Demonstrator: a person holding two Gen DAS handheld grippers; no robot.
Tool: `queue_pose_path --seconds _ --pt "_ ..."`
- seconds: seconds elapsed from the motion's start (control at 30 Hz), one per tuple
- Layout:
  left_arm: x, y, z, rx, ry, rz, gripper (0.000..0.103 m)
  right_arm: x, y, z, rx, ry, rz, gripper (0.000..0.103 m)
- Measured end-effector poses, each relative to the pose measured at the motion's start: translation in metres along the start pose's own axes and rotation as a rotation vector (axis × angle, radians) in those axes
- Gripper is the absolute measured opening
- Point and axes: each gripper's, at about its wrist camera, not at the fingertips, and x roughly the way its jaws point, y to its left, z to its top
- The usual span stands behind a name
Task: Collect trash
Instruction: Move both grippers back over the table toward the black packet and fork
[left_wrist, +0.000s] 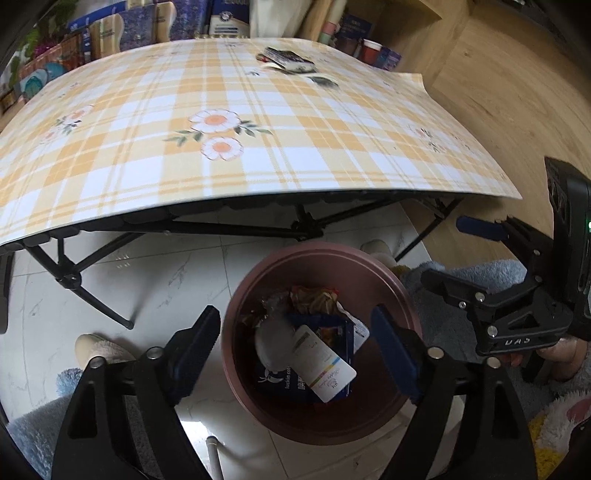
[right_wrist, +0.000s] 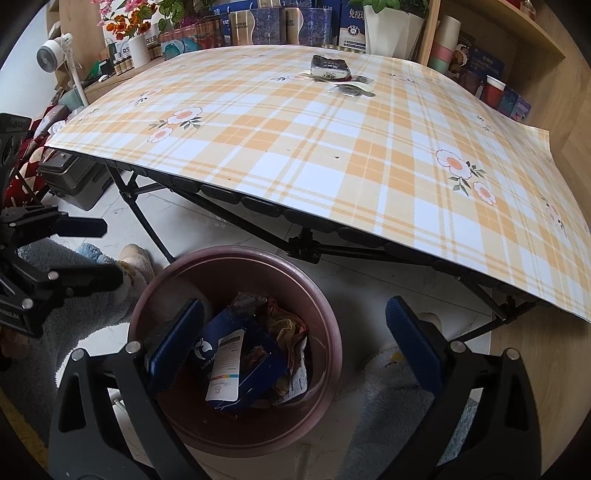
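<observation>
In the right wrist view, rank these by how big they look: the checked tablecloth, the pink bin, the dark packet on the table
1. Checked tablecloth
2. Pink bin
3. Dark packet, though it lies far from the camera, so its true size is unsure.

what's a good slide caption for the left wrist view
Open left gripper poised over the pink bin of wrappers, trash left on the plaid table.

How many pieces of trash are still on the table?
About 3, all at the far side: a dark packet, a flat dark wrapper just in front, and pale paper under the packet. More may be hidden beneath.
</observation>
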Motion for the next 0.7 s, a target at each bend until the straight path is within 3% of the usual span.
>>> queue_pose_path --seconds 0.3,0.7 --pt "-0.031 0.010 0.004 -0.061 -0.158 0.039 0.090 0.000 0.000 0.000 -0.001 0.000 0.000 0.097" --pt "-0.038 0.023 0.006 -0.128 -0.193 0.072 0.092 -0.006 0.000 0.003 0.000 -0.028 -0.005 0.097"
